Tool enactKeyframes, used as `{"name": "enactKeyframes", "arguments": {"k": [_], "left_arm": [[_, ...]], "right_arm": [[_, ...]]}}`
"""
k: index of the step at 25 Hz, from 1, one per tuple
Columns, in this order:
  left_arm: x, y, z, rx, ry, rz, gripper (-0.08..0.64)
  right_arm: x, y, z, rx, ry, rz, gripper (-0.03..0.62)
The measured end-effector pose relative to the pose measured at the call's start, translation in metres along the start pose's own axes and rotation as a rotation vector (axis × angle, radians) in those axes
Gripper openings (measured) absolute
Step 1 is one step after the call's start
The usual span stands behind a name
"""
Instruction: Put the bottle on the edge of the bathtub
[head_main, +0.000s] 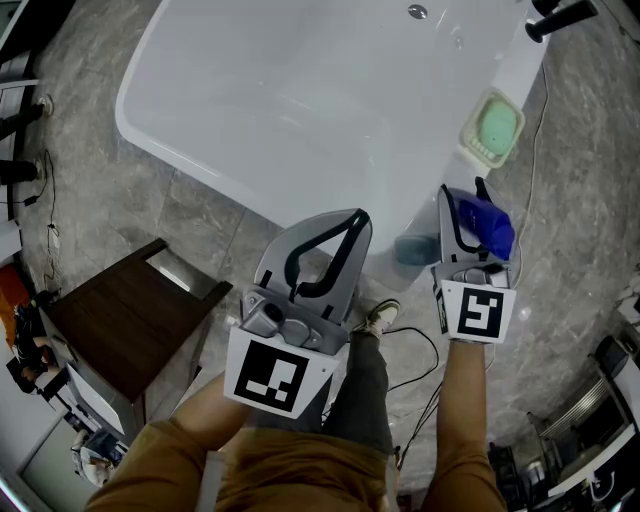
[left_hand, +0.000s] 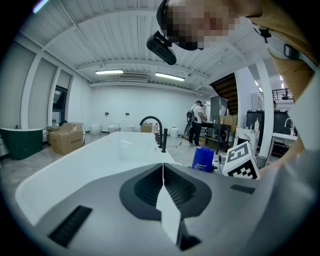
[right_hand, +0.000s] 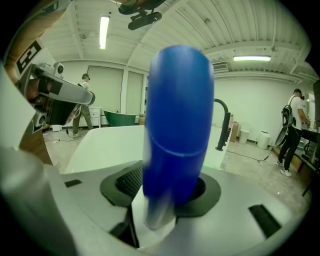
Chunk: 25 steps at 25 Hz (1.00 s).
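One job left: clean withdrawal. With right gripper (head_main: 462, 205) spread around the blue bottle (right_hand: 177, 110) between its jaws, pads seemingly clear of its blurred sides, draw straight back, no brushing. Bathtub (head_main: 300, 110) edge just below those jaws. Left gripper (left_hand: 162, 172) pressed together, empty, alongside: no part needed.

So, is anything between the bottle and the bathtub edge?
Nothing visible. The blue bottle stands between the jaws of the right gripper, right at the bare bathtub rim; the soap dish sits farther along it.
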<state>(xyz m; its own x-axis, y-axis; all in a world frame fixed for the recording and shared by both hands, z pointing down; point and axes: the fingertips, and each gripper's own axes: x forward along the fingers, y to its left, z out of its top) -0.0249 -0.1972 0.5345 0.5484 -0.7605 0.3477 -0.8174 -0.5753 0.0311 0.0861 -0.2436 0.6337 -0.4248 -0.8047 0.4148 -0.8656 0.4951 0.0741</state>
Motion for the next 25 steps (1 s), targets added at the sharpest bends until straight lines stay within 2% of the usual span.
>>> {"name": "enactKeyframes", "arguments": {"k": [12, 25], "left_arm": [[-0.003, -0.013, 0.0, -0.002, -0.002, 0.0, 0.011], [-0.017, -0.024, 0.005, 0.013, -0.003, 0.004, 0.011]], "right_arm": [[-0.011, 0.004, 0.002, 0.032, 0.001, 0.032, 0.199], [-0.026, -0.003, 0.007, 0.022, 0.0, 0.006, 0.229]]}}
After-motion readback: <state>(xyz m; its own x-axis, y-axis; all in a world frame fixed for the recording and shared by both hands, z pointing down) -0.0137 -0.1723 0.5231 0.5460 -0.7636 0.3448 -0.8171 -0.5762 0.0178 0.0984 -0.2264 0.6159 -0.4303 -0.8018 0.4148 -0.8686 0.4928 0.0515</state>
